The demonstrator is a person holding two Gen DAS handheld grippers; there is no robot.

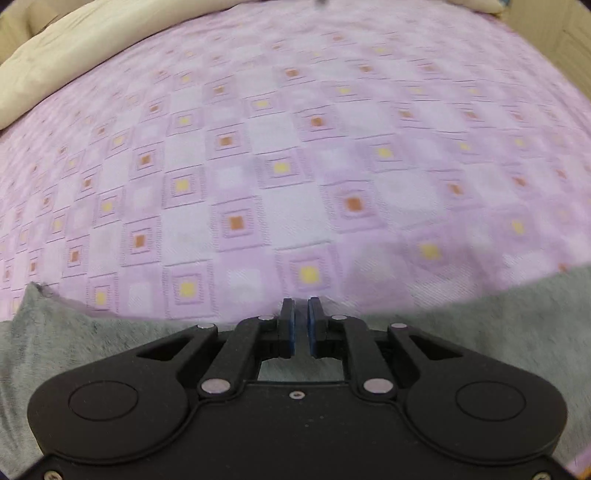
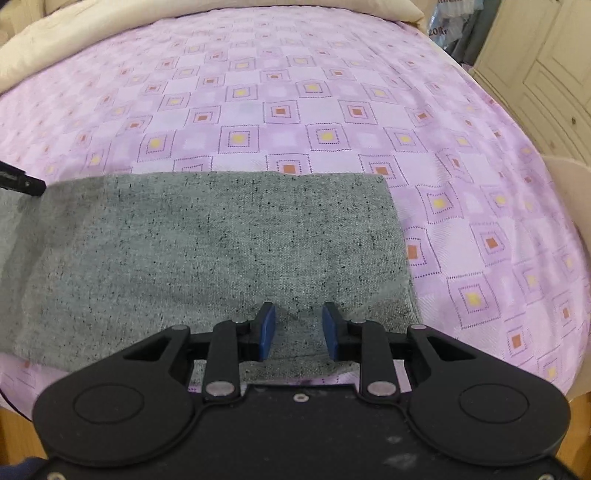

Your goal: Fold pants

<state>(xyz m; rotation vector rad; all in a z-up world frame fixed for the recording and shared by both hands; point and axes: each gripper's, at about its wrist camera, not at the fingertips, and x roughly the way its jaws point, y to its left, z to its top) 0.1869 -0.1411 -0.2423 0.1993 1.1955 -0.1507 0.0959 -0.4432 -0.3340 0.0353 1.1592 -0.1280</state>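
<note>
Grey speckled pants (image 2: 207,254) lie flat on the pink checked bedspread (image 2: 295,110), one end squared off at the right. My right gripper (image 2: 299,328) is open, its blue pads (image 2: 267,328) spread just above the near edge of the cloth. In the left wrist view the same grey pants (image 1: 92,343) lie under and on both sides of my left gripper (image 1: 301,325). Its pads (image 1: 291,328) stand almost together with a thin gap, and no cloth shows between them. The left gripper's tip (image 2: 22,181) shows at the right wrist view's left edge, over the pants.
A cream duvet (image 1: 55,66) lies along the far left of the bed and also shows in the right wrist view (image 2: 74,33). Cream cabinet doors (image 2: 554,74) stand to the right. Wood floor (image 2: 14,435) shows below the bed's near edge.
</note>
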